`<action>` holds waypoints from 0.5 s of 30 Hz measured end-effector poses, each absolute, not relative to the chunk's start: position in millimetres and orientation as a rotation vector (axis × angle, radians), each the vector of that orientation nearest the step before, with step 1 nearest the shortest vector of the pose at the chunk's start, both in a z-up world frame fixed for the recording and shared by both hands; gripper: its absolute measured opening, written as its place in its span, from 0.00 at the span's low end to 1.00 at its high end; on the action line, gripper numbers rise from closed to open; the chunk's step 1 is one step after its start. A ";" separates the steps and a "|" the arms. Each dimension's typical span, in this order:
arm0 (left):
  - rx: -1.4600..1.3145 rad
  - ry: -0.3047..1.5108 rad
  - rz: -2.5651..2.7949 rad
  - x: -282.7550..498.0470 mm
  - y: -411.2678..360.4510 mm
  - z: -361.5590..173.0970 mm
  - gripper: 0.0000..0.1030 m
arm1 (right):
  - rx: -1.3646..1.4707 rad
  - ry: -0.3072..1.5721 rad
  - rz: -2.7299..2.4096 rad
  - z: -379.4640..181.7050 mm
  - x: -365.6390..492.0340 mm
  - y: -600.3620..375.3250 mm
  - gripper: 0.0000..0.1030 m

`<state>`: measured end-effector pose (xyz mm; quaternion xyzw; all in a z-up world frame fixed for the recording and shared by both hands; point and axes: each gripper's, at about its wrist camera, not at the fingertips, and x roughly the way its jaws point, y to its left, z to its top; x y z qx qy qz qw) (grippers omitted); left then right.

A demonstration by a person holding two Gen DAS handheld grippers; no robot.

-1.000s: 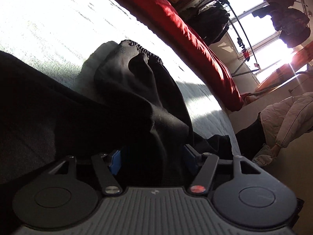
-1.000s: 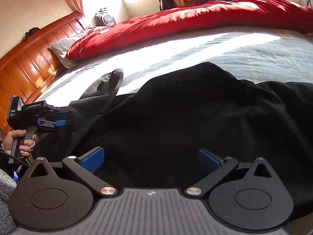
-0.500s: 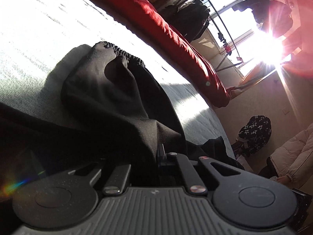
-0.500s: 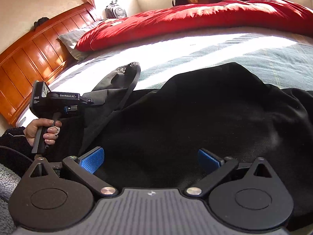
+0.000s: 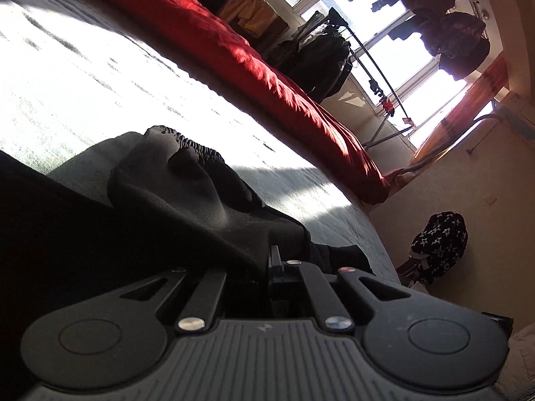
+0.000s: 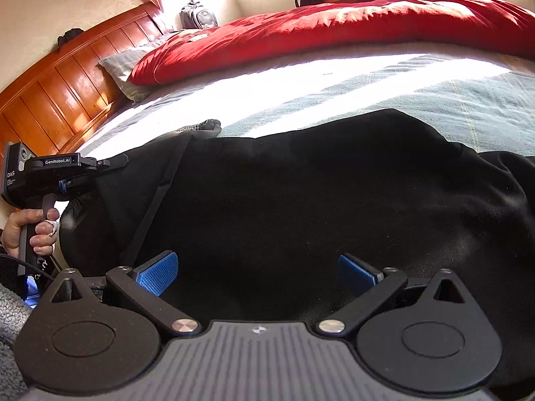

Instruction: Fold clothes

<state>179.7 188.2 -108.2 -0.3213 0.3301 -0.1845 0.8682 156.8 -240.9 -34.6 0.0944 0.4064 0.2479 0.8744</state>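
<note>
landmark: black garment (image 6: 317, 200), spread across the near half of the bed sheet (image 6: 367, 80).
- beyond the garment we find a broad bare band of sheet, free to pass.
- past that band, a red duvet (image 6: 334, 30) lies heaped along the far side.
- left of the garment, the wooden headboard (image 6: 57, 87) and a pillow (image 6: 123, 67) close the way.
- at its left edge, the left gripper (image 6: 113, 163) occupies the room.

Black garment (image 6: 317, 200) cut off right; left gripper (image 5: 272, 260) pads hidden.
</note>
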 end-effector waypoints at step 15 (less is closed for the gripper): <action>-0.856 0.765 -0.307 180.7 208.8 -145.5 0.04 | 0.177 0.880 0.489 -33.3 159.6 -245.9 1.00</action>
